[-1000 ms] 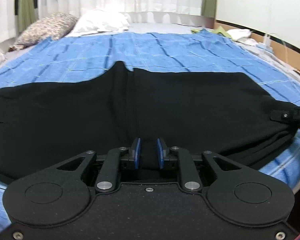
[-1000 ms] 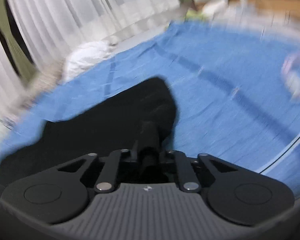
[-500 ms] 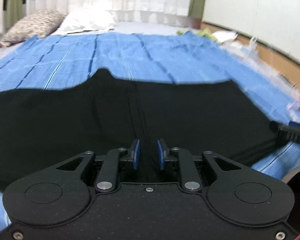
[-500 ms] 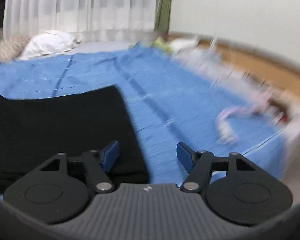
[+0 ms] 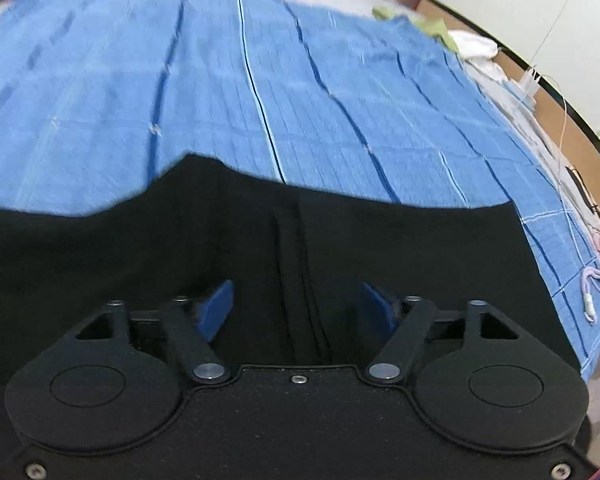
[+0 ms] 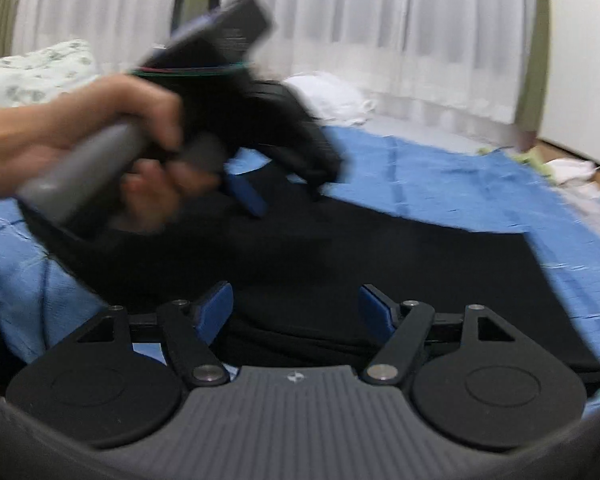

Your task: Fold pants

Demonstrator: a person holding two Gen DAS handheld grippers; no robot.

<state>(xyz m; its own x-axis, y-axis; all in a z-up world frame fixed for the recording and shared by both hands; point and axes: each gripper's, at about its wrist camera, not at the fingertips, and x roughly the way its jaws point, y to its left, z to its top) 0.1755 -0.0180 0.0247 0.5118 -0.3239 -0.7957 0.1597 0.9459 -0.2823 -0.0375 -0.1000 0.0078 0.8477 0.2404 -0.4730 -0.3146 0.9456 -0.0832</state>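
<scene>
Now | left gripper (image 5: pixel 296 306) and right gripper (image 6: pixel 296 306) jaws just opened wide, nothing held | black pants (image 5: pixel 400 264) flat on blue bedspread (image 5: pixel 260 80) | risk: released fold slipping, hems misaligned

You are facing a bed (image 5: pixel 100 92) covered by a blue blanket (image 5: pixel 340 80) with darker blue and pale stripes running away from you. Black pants (image 5: pixel 400 248) lie spread flat across the near part of the blanket, with a seam running down their middle. At the far end you find a patterned pillow (image 6: pixel 40 72) and a white pillow (image 6: pixel 328 92) near the curtains. Along the right edge lie crumpled white and green cloths (image 5: pixel 452 36), a thin white cable (image 5: pixel 556 160) and a pale pink cord (image 5: pixel 594 288).
</scene>
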